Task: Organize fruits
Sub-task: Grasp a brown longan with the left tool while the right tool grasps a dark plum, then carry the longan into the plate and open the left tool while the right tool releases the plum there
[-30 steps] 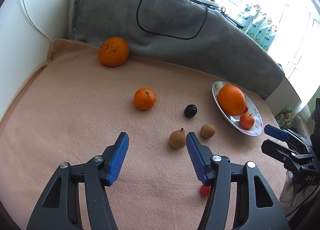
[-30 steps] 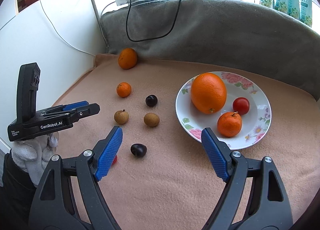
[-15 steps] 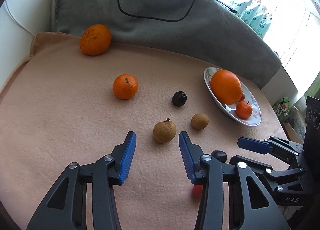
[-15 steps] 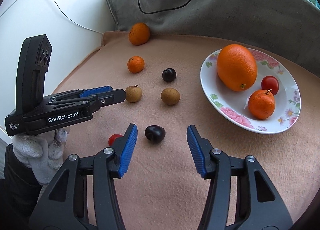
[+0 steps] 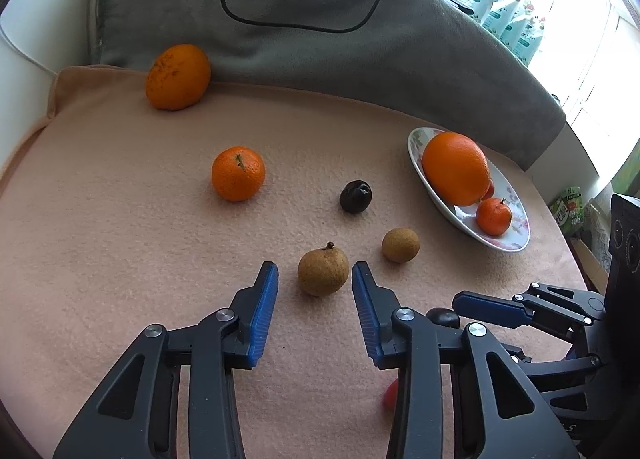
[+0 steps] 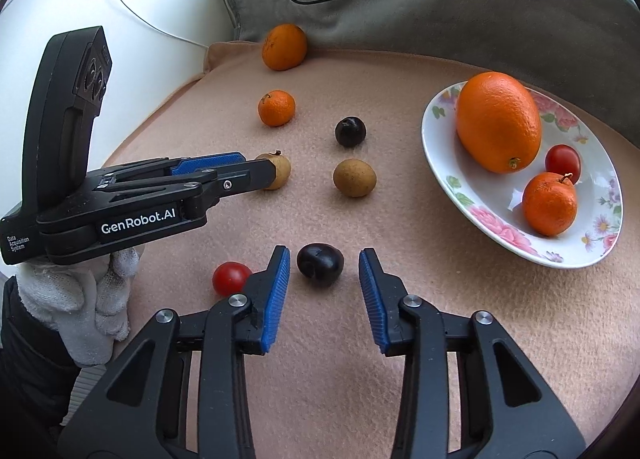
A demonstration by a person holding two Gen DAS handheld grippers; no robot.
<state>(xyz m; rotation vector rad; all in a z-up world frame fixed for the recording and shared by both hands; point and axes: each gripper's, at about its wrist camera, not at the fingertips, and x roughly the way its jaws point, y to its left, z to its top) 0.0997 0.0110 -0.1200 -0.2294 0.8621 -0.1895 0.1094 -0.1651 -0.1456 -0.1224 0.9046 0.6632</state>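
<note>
On the peach blanket (image 5: 120,219), a brown longan with a stem (image 5: 323,269) lies between the tips of my left gripper (image 5: 315,273). Its jaws are closing, with a gap still showing on each side of the fruit. A dark plum (image 6: 320,264) lies between the tips of my right gripper (image 6: 324,259), whose jaws are also closing without touching it. In the right wrist view the left gripper (image 6: 256,169) reaches in from the left around the longan (image 6: 278,171). A flowered plate (image 6: 440,179) at the right holds a large orange (image 6: 498,121), a mandarin (image 6: 550,203) and a cherry tomato (image 6: 562,163).
Loose on the blanket are a big orange (image 5: 178,77) at the back, a mandarin (image 5: 238,173), a second dark plum (image 5: 355,196), a second longan (image 5: 401,245) and a cherry tomato (image 6: 231,278). A grey cushion (image 5: 320,51) with a black cable lines the far edge. A gloved hand (image 6: 76,299) holds the left gripper.
Both grippers have narrowed their jaws and come down and forward. The longan now sits between the left tips and the near plum between the right tips.
</note>
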